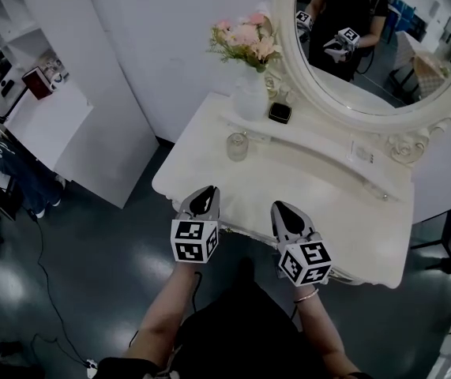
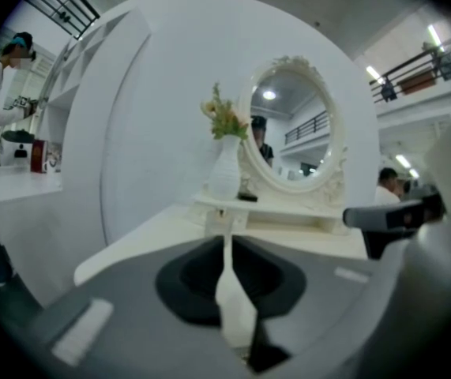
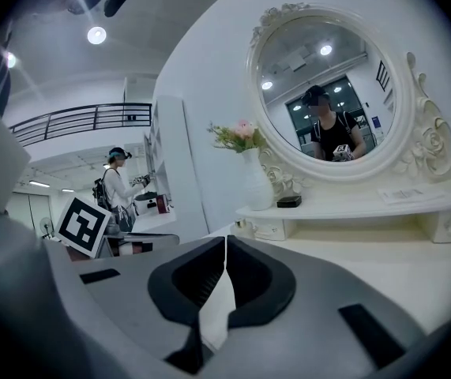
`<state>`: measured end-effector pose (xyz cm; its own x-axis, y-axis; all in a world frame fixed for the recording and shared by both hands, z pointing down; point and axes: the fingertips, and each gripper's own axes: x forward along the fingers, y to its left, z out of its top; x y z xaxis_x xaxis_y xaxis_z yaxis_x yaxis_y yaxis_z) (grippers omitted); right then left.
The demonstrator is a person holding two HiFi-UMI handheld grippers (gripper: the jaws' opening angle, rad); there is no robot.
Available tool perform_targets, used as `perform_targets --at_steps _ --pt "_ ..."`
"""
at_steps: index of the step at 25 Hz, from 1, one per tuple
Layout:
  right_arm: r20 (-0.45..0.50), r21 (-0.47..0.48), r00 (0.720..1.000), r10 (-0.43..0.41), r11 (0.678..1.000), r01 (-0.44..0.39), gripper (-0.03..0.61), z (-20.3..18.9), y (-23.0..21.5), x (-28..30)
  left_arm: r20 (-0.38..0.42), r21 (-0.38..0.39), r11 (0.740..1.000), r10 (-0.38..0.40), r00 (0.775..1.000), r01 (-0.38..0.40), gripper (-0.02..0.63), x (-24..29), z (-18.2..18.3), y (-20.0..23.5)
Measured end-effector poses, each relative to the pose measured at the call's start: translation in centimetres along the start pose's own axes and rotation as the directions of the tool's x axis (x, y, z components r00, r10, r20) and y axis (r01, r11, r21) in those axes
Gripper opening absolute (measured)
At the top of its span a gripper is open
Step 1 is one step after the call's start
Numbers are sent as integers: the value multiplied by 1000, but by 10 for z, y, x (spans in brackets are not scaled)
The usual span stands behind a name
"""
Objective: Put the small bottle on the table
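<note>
The small clear bottle point(image 1: 237, 146) stands upright on the white dressing table point(image 1: 328, 204), at its left, just before the raised back shelf. In the left gripper view the small bottle point(image 2: 219, 221) shows straight past the jaw tips, well apart from them. My left gripper point(image 1: 204, 193) hovers at the table's front edge, jaws together with nothing between them point(image 2: 227, 242). Beside it to the right, my right gripper point(image 1: 283, 208) is also shut and empty, pointing at the table point(image 3: 225, 242).
A white vase of pink flowers point(image 1: 250, 93) and a small black box point(image 1: 279, 113) sit on the back shelf under the oval mirror point(image 1: 375, 38). A white cabinet point(image 1: 51, 125) stands to the left. Dark floor lies below the table's front edge.
</note>
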<state>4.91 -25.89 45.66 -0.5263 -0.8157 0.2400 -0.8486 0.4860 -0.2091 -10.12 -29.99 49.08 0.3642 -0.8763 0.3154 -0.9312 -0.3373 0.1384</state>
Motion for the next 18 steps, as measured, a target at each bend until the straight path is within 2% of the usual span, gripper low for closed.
perform_targets --at_steps 7,18 --pt "-2 -16 1000 6 1000 -6 5 -2 8 -5 18 2 1000 -3 1000 3 12 -26 1 -1" --pt "7 -49 1000 9 999 -9 3 -2 22 -9 55 -2 1000 -12 998 13 12 -49 11 -3"
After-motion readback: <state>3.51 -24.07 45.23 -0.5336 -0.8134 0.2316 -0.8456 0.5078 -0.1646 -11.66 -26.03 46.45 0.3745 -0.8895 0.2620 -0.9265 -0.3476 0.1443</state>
